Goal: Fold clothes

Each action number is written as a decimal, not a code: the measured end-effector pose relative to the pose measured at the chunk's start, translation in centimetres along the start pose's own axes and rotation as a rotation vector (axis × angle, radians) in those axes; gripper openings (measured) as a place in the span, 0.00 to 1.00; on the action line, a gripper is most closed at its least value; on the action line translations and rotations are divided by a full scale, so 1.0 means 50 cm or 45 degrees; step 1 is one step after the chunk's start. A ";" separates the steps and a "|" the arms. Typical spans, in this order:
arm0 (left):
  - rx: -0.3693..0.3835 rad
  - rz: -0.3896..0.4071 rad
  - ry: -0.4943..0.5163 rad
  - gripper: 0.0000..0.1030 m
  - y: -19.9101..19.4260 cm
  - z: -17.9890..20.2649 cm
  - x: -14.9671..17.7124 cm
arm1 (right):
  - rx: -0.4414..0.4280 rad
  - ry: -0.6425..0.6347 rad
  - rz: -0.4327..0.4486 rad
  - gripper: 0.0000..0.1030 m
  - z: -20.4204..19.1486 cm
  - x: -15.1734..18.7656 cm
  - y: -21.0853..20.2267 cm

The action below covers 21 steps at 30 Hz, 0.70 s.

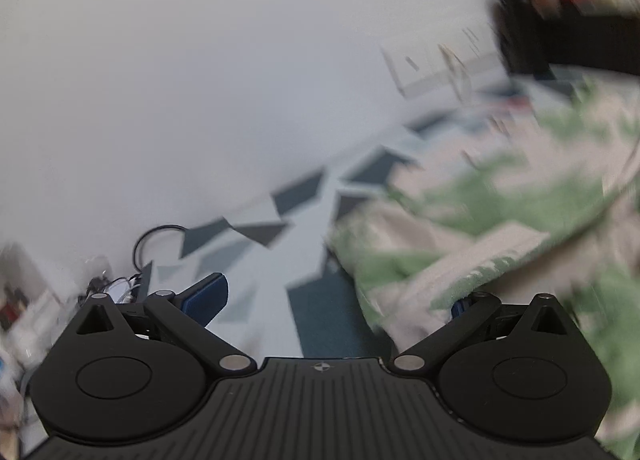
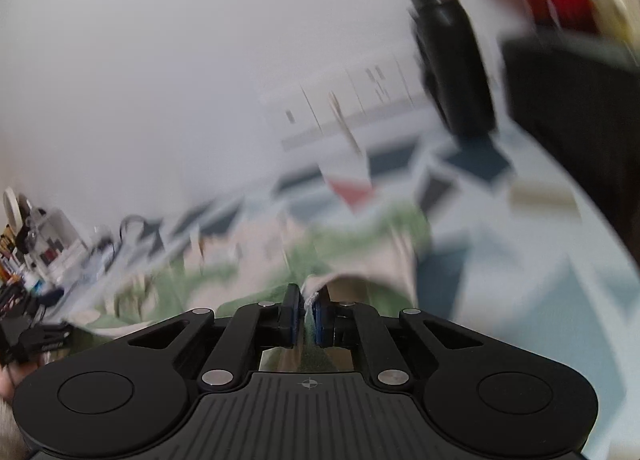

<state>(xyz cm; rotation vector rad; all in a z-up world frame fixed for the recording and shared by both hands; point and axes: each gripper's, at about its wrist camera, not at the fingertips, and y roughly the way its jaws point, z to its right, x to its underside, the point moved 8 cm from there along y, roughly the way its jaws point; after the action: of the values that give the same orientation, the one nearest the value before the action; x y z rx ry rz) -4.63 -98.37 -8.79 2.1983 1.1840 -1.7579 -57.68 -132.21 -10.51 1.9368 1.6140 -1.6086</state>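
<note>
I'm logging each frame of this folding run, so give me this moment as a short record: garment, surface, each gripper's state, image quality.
garment: green and cream patterned cloth, rumpled, not yet folded flat
surface: pale blue cover with dark geometric patches
left gripper: open, holding nothing; the cloth lies over its right finger
right gripper: shut on an edge of the cloth
background: plain white wall
image quality: both wrist views motion-blurred, fine detail unreadable
</note>
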 end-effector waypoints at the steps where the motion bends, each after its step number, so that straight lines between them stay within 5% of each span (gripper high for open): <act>1: -0.029 0.028 -0.055 0.88 -0.003 -0.017 -0.010 | -0.027 -0.020 0.054 0.06 -0.025 -0.039 0.001; 5: -0.157 0.148 -0.254 0.77 -0.022 -0.081 -0.040 | -0.158 -0.113 0.294 0.06 -0.132 -0.188 -0.012; 8: -0.216 0.199 -0.331 0.77 -0.038 -0.094 -0.028 | -0.226 -0.180 0.371 0.06 -0.184 -0.226 -0.038; 14: -0.115 -0.020 -0.217 0.77 0.007 -0.033 0.079 | -0.078 -0.127 0.087 0.06 -0.066 -0.094 0.049; 17: -0.058 -0.023 -0.192 0.76 -0.006 -0.022 0.087 | 0.011 -0.002 -0.099 0.06 0.030 0.008 0.092; 21: -0.007 -0.095 -0.058 0.76 0.005 0.008 0.091 | 0.044 0.055 -0.152 0.06 0.068 0.060 0.098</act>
<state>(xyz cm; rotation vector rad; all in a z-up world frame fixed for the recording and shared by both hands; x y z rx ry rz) -4.64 -96.44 -12.93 2.1257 1.2755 -1.8196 -56.43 -134.68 -16.57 1.9384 1.7607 -1.6593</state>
